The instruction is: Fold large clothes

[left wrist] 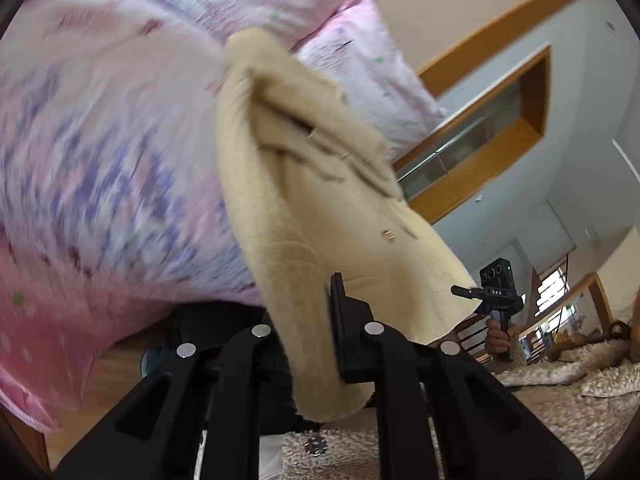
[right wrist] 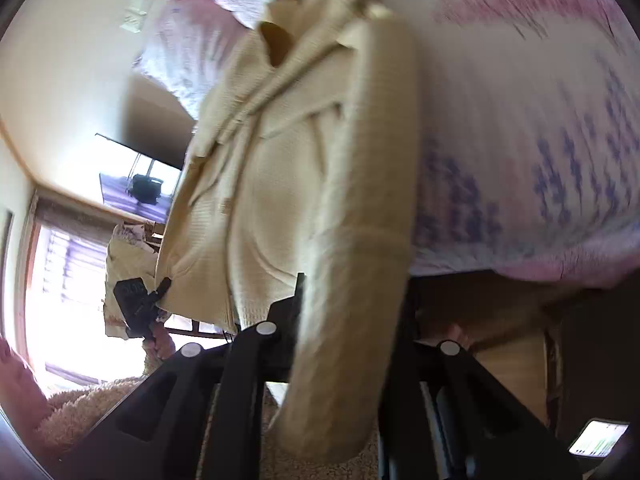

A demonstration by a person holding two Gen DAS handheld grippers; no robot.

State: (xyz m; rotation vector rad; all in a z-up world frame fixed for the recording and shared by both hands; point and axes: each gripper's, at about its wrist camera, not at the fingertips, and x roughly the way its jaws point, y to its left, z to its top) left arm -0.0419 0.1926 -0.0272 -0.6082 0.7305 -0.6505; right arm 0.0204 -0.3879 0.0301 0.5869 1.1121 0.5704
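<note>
Hanging between both claws, the cream coat [left wrist: 304, 184] is pinched tight by the left claw [left wrist: 316, 344] and right claw [right wrist: 344, 344].

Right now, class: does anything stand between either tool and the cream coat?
Nothing visible does. The left tool and the right tool each already grip the cream coat, with fabric running straight between their fingers.
</note>
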